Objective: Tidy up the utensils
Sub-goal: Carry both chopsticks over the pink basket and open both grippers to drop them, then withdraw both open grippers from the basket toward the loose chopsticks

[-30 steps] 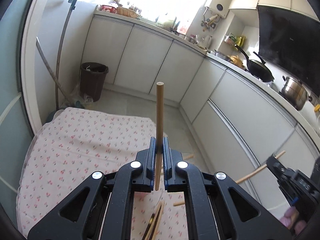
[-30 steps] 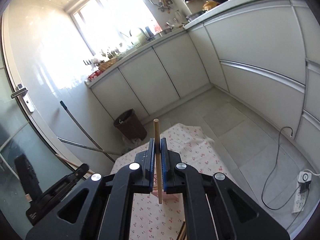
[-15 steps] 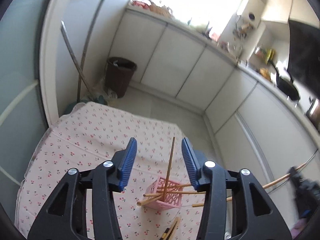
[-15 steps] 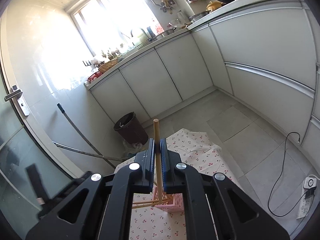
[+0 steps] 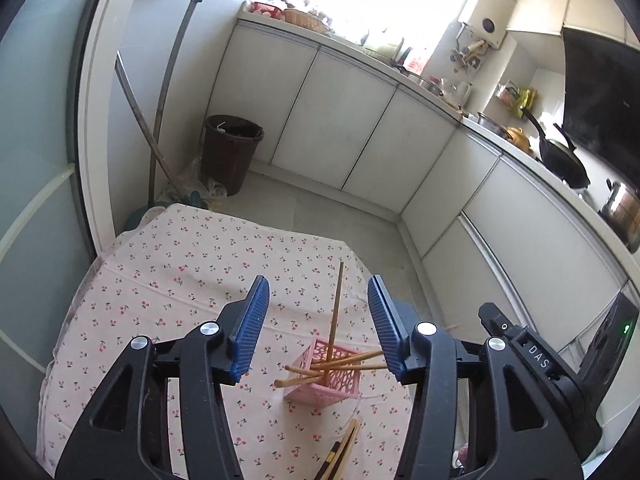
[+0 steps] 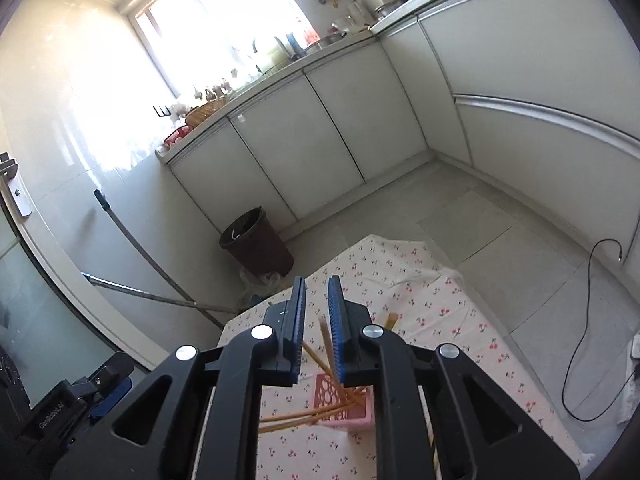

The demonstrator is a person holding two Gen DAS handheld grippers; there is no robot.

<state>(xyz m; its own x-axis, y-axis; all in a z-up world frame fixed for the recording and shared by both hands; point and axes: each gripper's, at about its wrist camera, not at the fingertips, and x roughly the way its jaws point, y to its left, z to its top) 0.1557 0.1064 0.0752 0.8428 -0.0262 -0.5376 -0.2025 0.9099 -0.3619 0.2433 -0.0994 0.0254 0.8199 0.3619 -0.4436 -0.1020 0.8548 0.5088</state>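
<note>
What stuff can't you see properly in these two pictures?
- Basket: in the right wrist view, the right gripper covers part of it.
- Chopsticks on the cloth: in the left wrist view, cut off by the bottom edge.
- Windowsill things: both views, washed out by glare, too small.
- Pot: left wrist view, cut off by the lens rim.

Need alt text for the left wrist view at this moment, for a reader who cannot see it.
The left gripper, jaws just opened and empty, hangs above a pink basket holding several wooden chopsticks, one nearly upright, on a cherry-print tablecloth. More chopsticks lie on the cloth nearer the camera; the right gripper shows at the right edge.
</note>
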